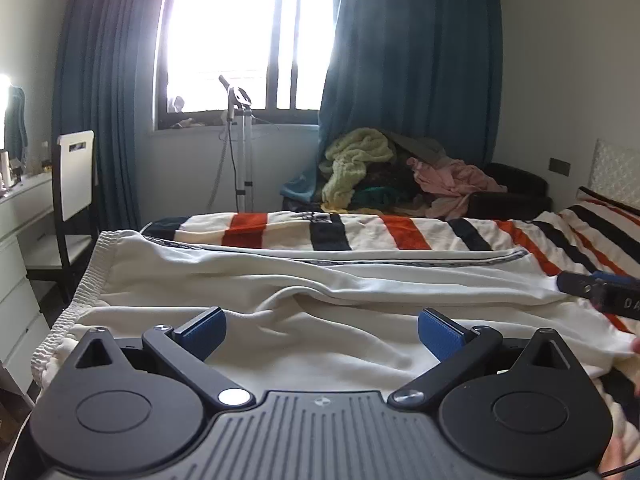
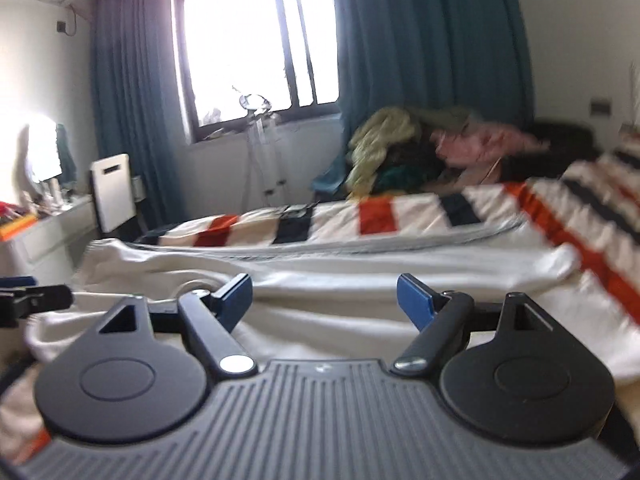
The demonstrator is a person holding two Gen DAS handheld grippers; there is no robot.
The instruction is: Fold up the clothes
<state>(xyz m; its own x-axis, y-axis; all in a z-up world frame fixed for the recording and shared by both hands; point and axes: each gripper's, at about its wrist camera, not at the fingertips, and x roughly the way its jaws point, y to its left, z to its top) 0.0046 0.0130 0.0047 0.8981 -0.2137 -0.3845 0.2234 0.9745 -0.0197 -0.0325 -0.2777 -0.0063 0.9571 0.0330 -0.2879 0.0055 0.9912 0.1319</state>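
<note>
A cream-white garment [image 1: 304,292] with a ribbed elastic hem at its left end and dark-patterned trim along its far edge lies spread lengthwise on the striped bed. My left gripper [image 1: 322,330] hovers over its near side, blue pads wide apart, nothing between them. The right gripper's tip [image 1: 596,290] shows at the right edge of the left wrist view, over the garment's right end. In the blurred right wrist view the same garment [image 2: 360,276] lies ahead; my right gripper [image 2: 324,300] is open and empty above it. The left gripper's tip [image 2: 28,298] shows at that view's left edge.
The bed [image 1: 400,232] carries a cream cover with orange and black stripes. Behind it a pile of clothes [image 1: 404,172] sits on a dark seat. A garment steamer stand [image 1: 240,144] is by the window, a white chair [image 1: 74,184] and a dresser [image 1: 20,216] at left.
</note>
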